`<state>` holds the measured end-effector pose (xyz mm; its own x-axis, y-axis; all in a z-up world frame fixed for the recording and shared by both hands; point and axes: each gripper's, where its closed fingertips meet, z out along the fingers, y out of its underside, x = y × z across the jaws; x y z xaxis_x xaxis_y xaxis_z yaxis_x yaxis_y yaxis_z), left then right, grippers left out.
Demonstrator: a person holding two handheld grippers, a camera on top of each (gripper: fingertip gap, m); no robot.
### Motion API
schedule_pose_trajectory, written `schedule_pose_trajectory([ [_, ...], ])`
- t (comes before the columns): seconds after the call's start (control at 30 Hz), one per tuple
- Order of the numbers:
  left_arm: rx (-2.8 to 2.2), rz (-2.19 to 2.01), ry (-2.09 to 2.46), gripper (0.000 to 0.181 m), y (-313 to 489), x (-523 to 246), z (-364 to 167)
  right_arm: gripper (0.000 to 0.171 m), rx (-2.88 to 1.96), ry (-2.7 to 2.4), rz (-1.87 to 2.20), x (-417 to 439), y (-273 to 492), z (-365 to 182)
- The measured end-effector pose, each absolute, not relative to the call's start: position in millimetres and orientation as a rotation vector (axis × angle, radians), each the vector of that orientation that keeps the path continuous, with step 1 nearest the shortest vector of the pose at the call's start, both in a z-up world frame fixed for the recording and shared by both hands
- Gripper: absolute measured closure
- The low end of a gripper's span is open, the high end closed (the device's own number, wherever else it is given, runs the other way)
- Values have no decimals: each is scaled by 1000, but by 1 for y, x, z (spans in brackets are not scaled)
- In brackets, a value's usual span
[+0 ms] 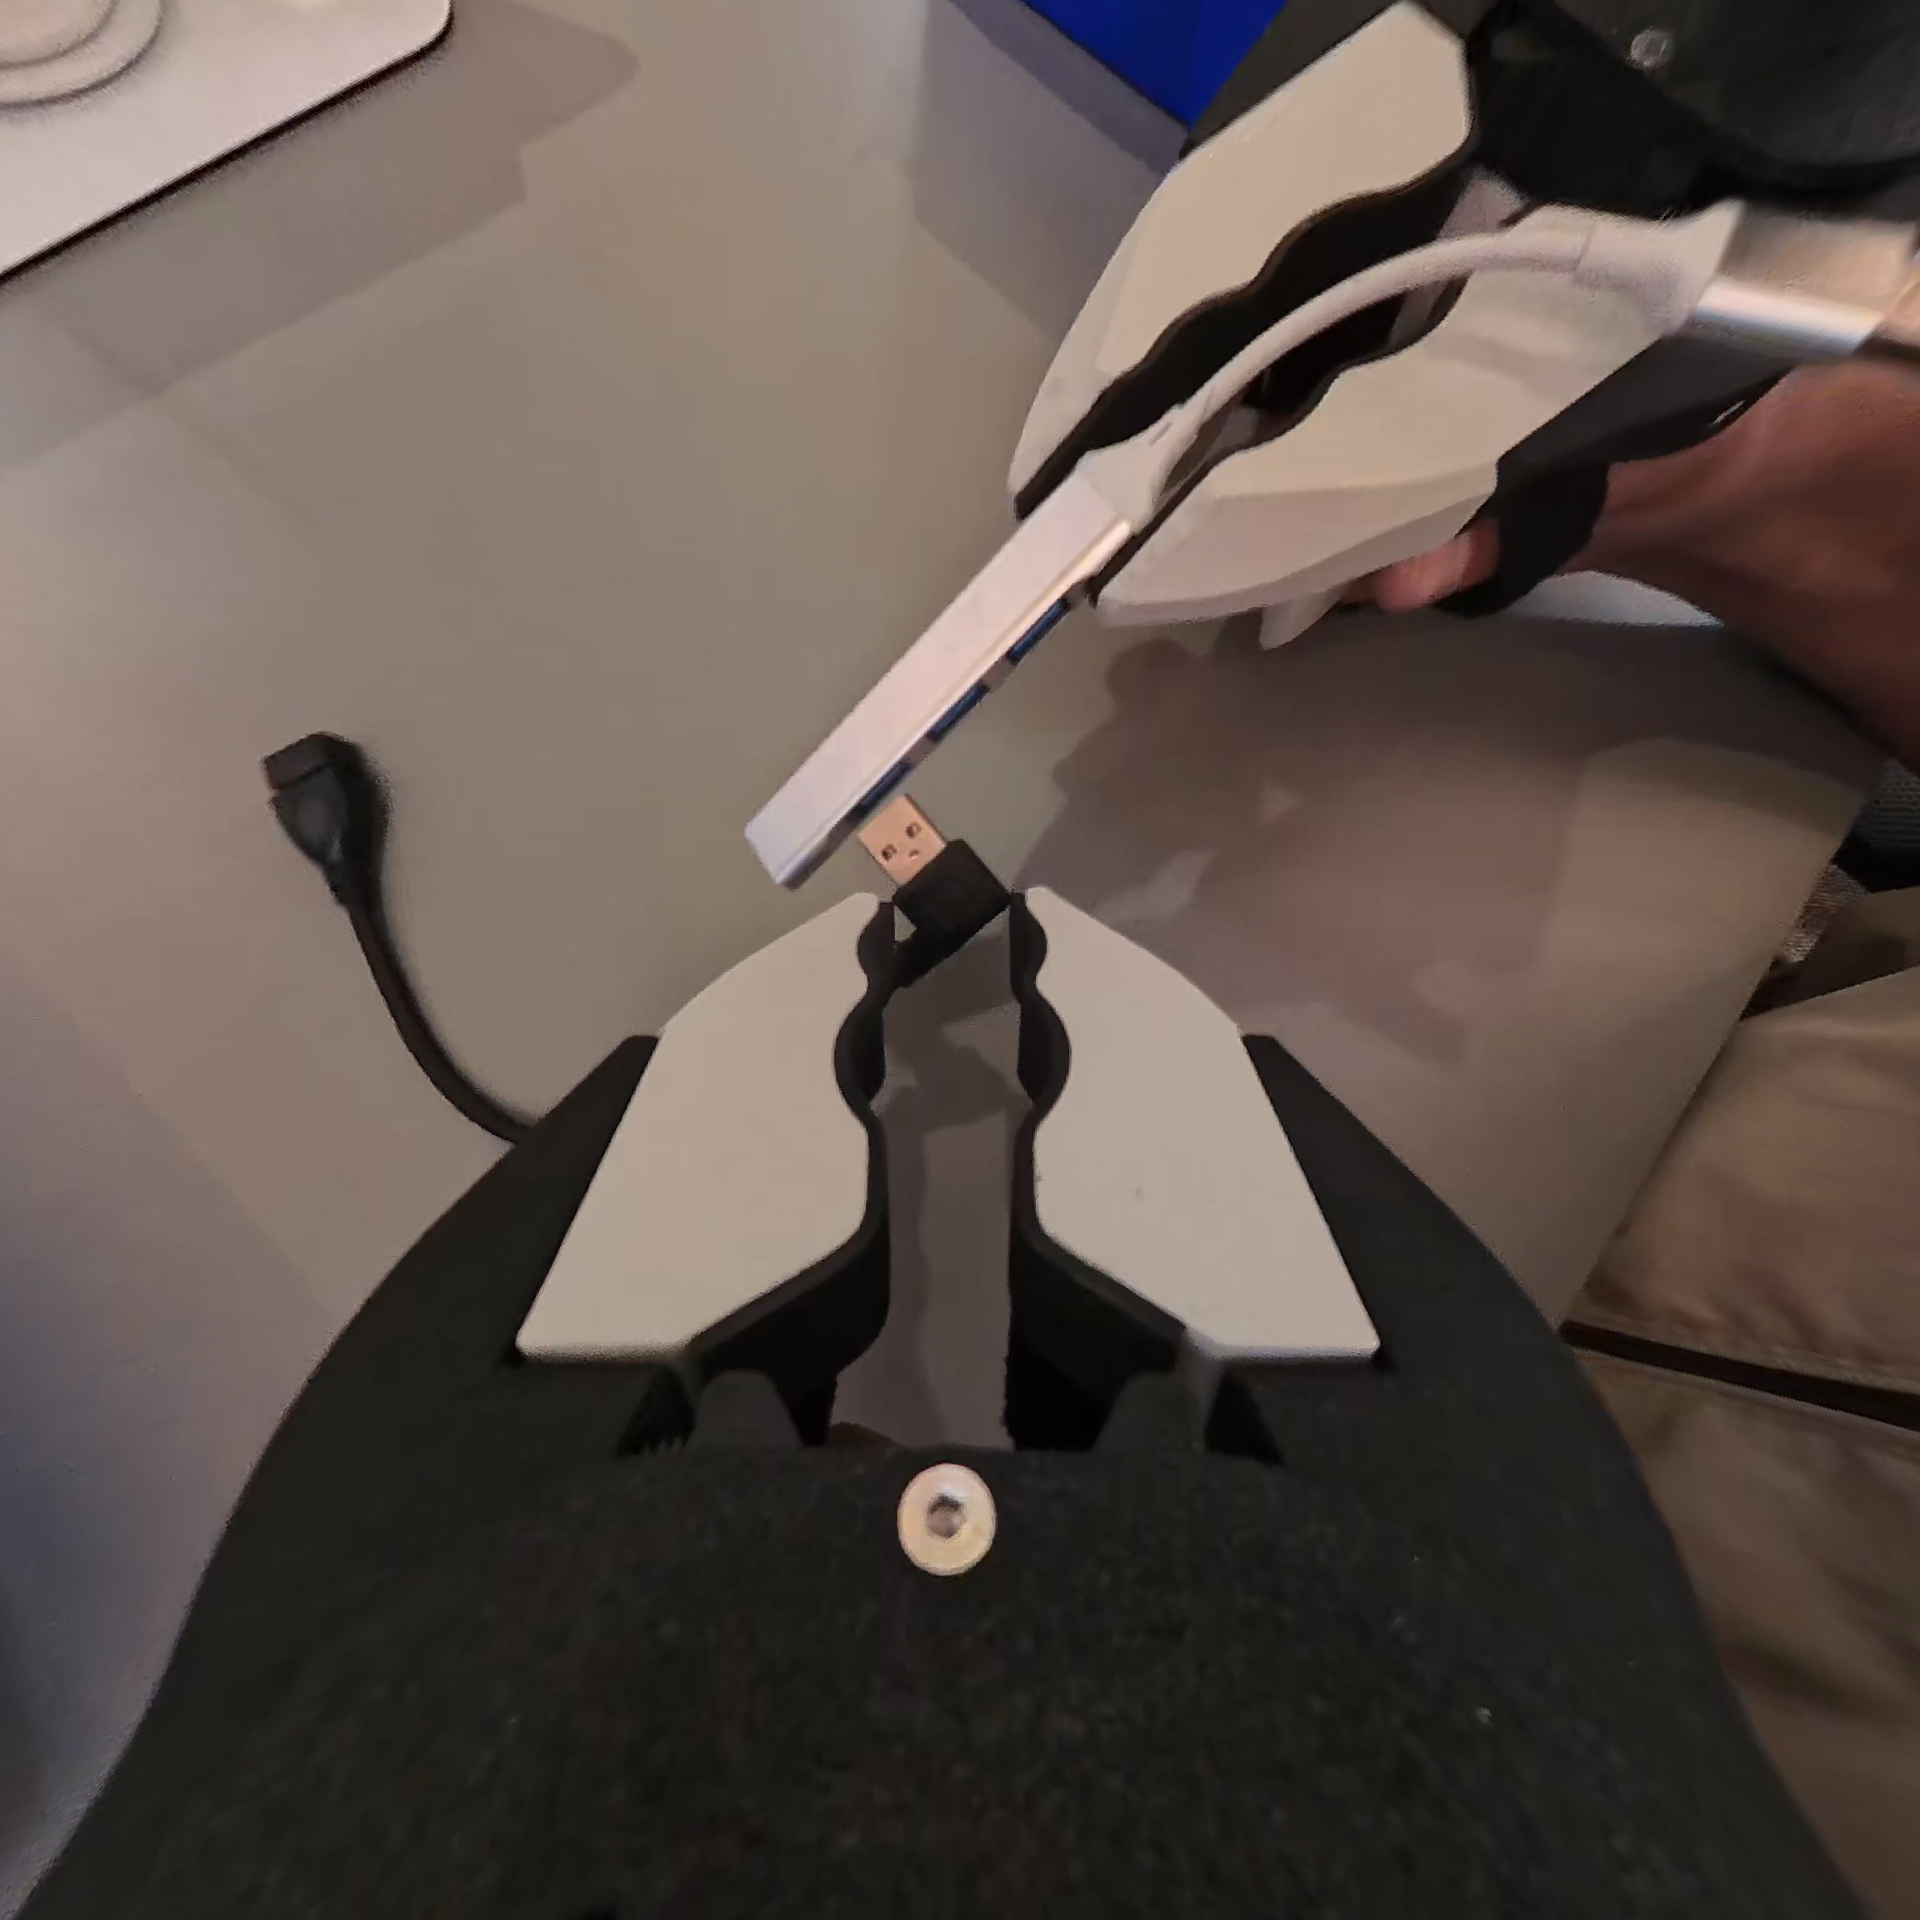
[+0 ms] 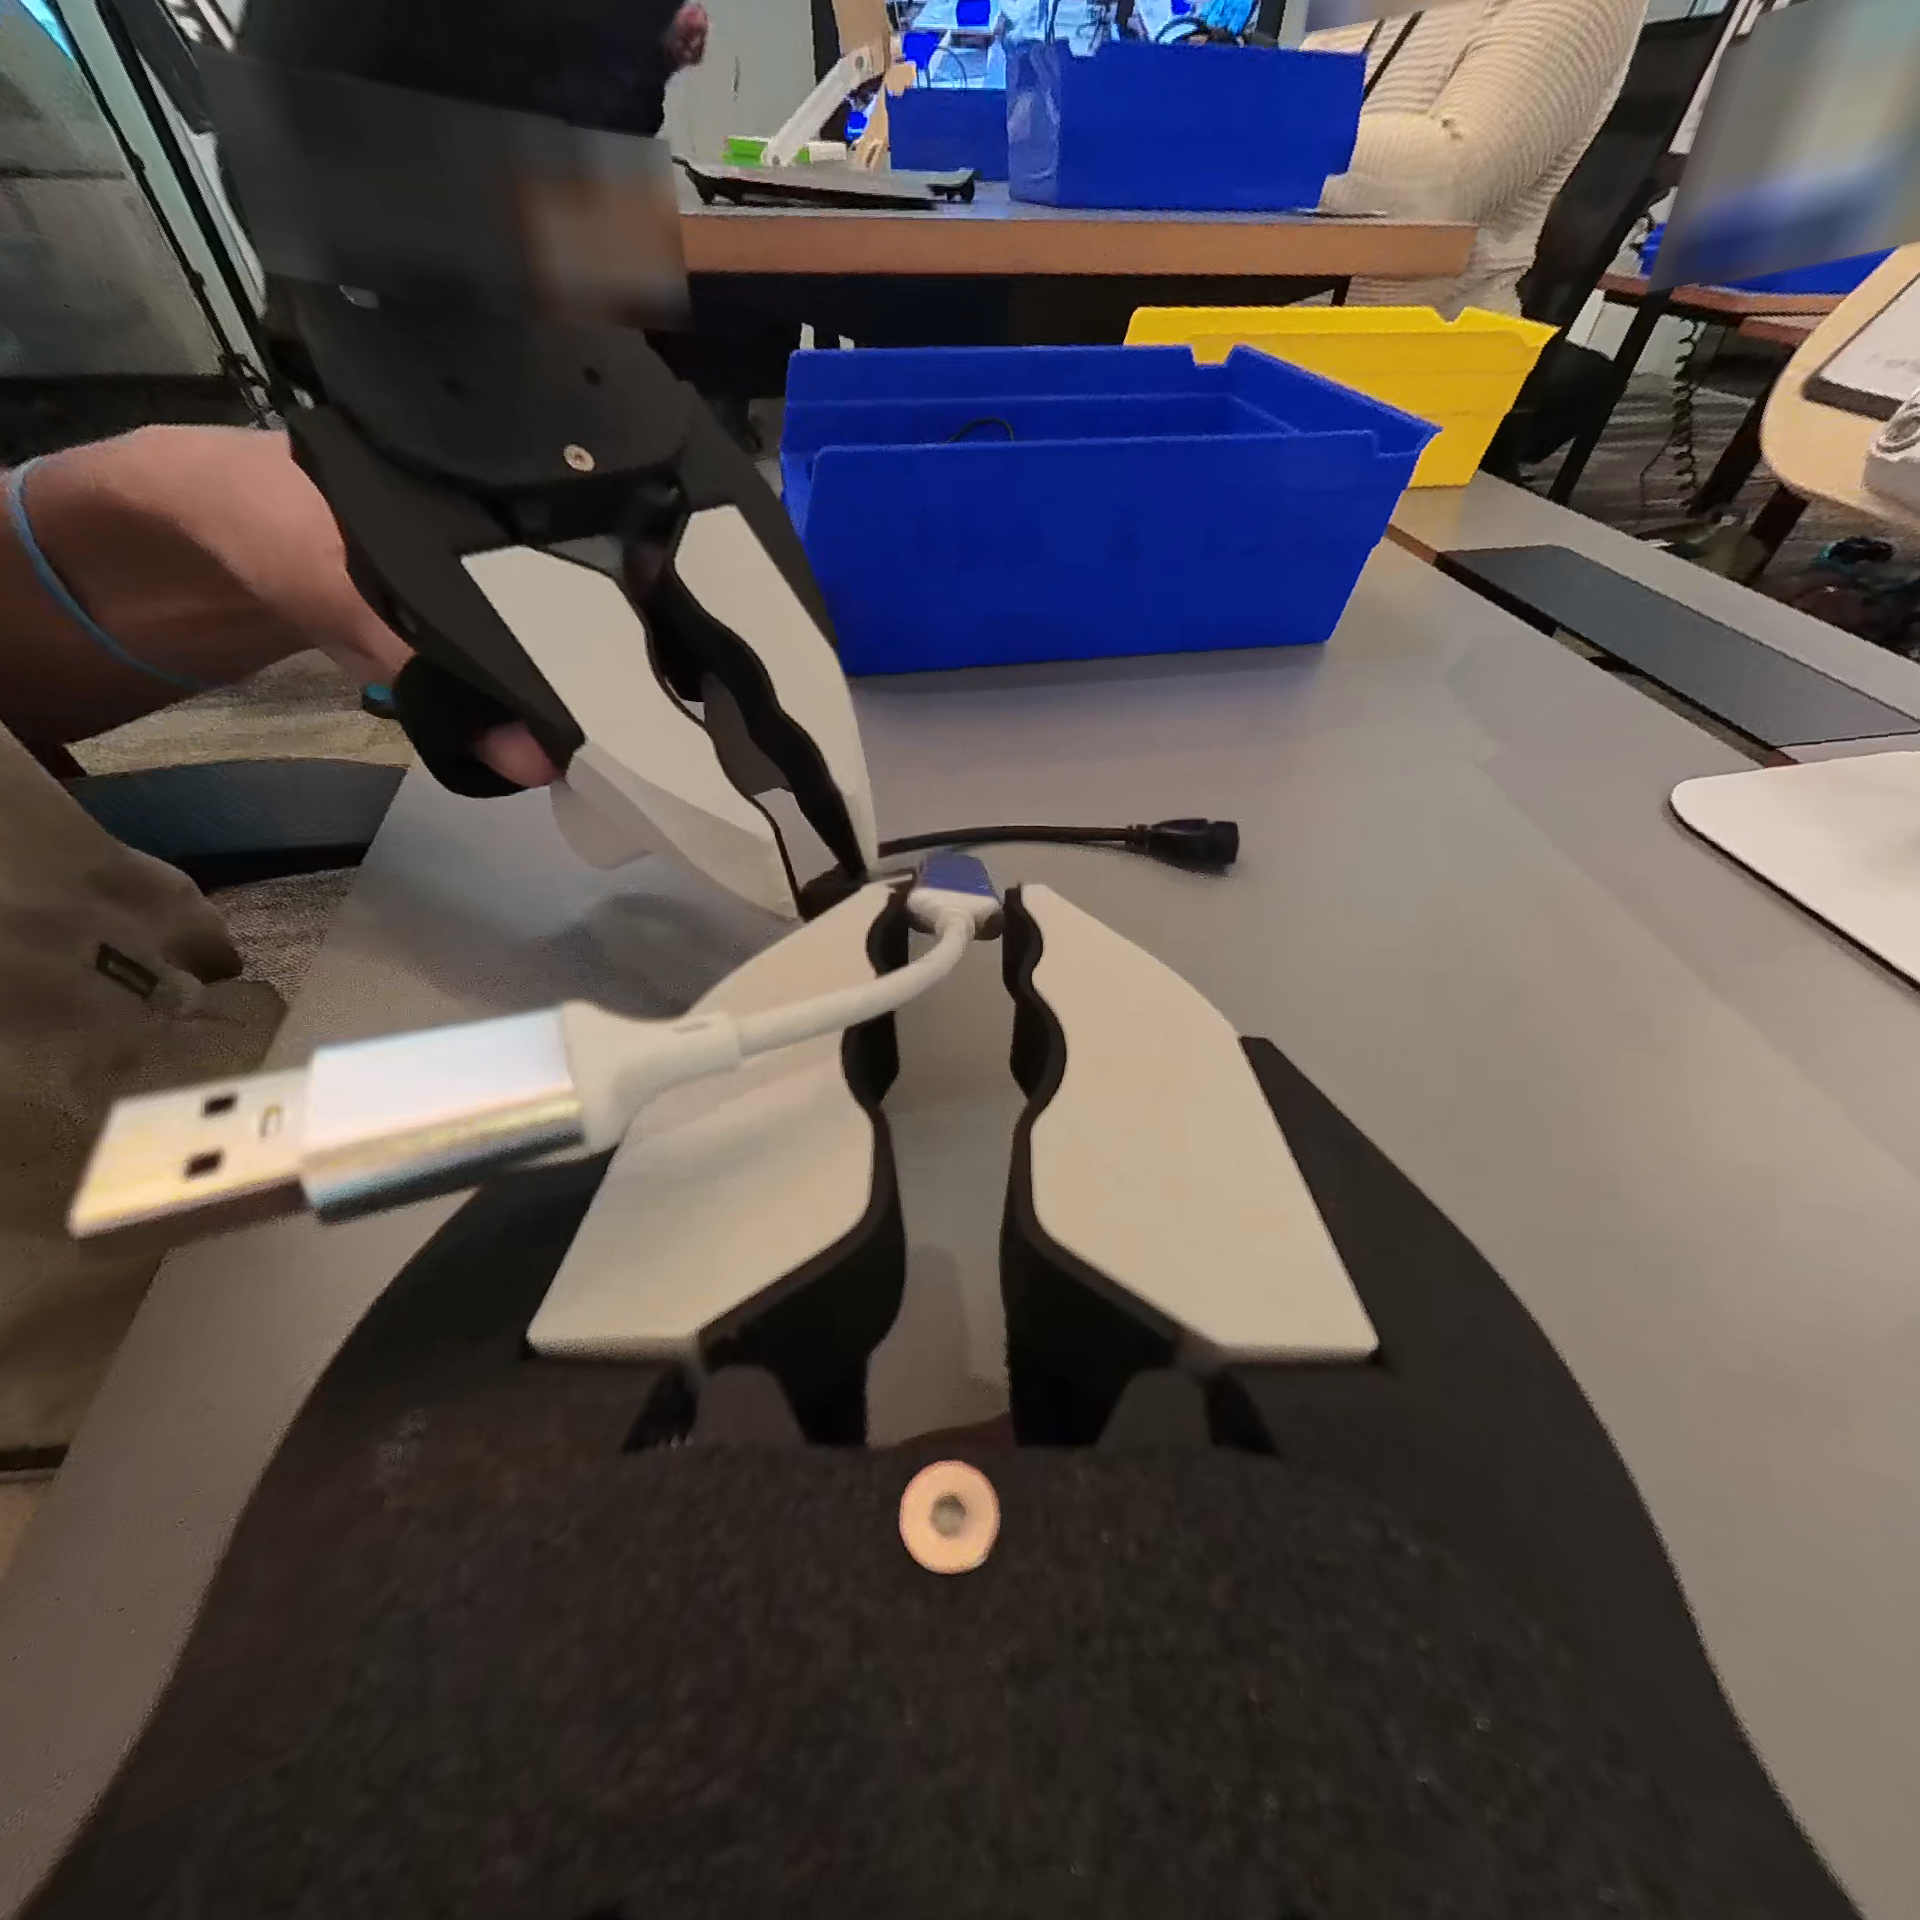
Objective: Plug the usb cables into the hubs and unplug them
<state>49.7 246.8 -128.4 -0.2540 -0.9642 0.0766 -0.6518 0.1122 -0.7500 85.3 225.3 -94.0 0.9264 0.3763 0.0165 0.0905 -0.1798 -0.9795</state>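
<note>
Here, the black plug (image 1: 940, 878) was pinched by the left gripper (image 1: 948, 909), its tip just beside the silver hub (image 1: 914, 717) at 12 o'clock. Only the right view showed the hub's own white plug (image 2: 312, 1132) hanging at 9 o'clock, with the right gripper (image 2: 951, 914) closed on the hub.

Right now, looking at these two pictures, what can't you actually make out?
- Left wrist view: whether the black USB plug has entered the silver hub; the hub's edge covers the port.
- Left wrist view: where the black cable leads; the left gripper hides it.
- Right wrist view: the hub's body, behind the right gripper.
- Right wrist view: background people, under mosaic patches.
</note>
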Motion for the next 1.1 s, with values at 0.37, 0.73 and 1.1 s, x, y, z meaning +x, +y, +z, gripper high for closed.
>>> schedule_pose_trajectory([
  [0.37, -1044, -524, 2200, 140, 255, 20, -167, 153, -1737, -303, 249, 98, 222, -87],
  [0.73, -1195, -857, 2308, 165, 262, 35, -186, 153, -1703, -265, 232, 107, 217, -78],
  [1.1, -1034, -1052, 2296, 178, 247, 26, -123, 153, -1711, -260, 360, 97, 220, -83],
])
